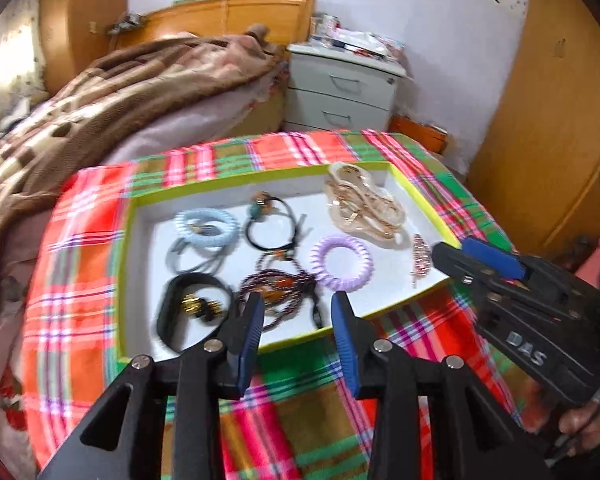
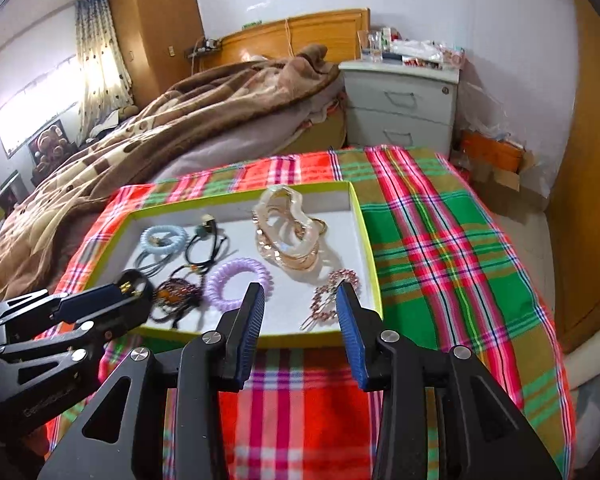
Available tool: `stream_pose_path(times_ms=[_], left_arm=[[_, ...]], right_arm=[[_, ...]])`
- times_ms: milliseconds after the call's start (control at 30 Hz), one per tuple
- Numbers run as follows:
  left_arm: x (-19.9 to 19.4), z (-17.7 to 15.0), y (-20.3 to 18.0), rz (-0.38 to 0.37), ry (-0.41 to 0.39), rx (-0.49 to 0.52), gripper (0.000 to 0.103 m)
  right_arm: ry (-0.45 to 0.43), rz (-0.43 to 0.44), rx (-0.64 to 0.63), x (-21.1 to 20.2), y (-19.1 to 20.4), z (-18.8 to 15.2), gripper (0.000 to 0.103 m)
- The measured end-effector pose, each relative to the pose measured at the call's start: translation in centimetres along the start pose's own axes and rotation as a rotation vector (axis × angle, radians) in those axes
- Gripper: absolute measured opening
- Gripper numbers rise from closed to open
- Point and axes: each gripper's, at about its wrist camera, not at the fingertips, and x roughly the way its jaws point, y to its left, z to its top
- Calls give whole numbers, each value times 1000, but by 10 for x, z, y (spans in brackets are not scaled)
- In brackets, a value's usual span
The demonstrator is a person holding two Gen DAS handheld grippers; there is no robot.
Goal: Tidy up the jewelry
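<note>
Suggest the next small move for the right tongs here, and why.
Probably ease the right tongs forward and down onto the pink beaded hair clip. They are open and empty, hovering at the near rim of the tray, and the clip lies just ahead by the right finger, apart from the purple coil hair tie. The left tongs hang open over the dark bracelets.

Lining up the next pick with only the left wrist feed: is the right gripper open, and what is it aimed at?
Observer: The right gripper is open and empty. The pink rhinestone hair clip lies in the tray, just ahead of its right finger.
Operator: Where does my left gripper sit from that side?
Observer: The left gripper reaches over the tray's near-left corner, and its tip overlaps the black bracelet. I cannot tell if they touch.
</note>
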Motion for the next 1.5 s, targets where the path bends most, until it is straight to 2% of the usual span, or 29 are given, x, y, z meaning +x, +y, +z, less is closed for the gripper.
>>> stream_pose_path(times_ms=[100, 233, 300, 433, 1500], left_arm=[[-11, -9, 4, 42, -18, -29, 37], [-19, -20, 7, 136, -41, -51, 37], [-23, -25, 8, 155, -43, -58, 37], [-29, -34, 12, 146, -48, -92, 37], [-46, -49, 14, 166, -79, -134, 37]], right_arm=[[-27, -9, -27, -12, 10, -5, 39], [-49, -25, -47, -20, 19, -10, 39], [-51, -23, -54, -22, 23, -13, 39], [-54, -8, -60, -25, 28, -18, 39], [-75, -4, -62, -40, 39, -32, 39]])
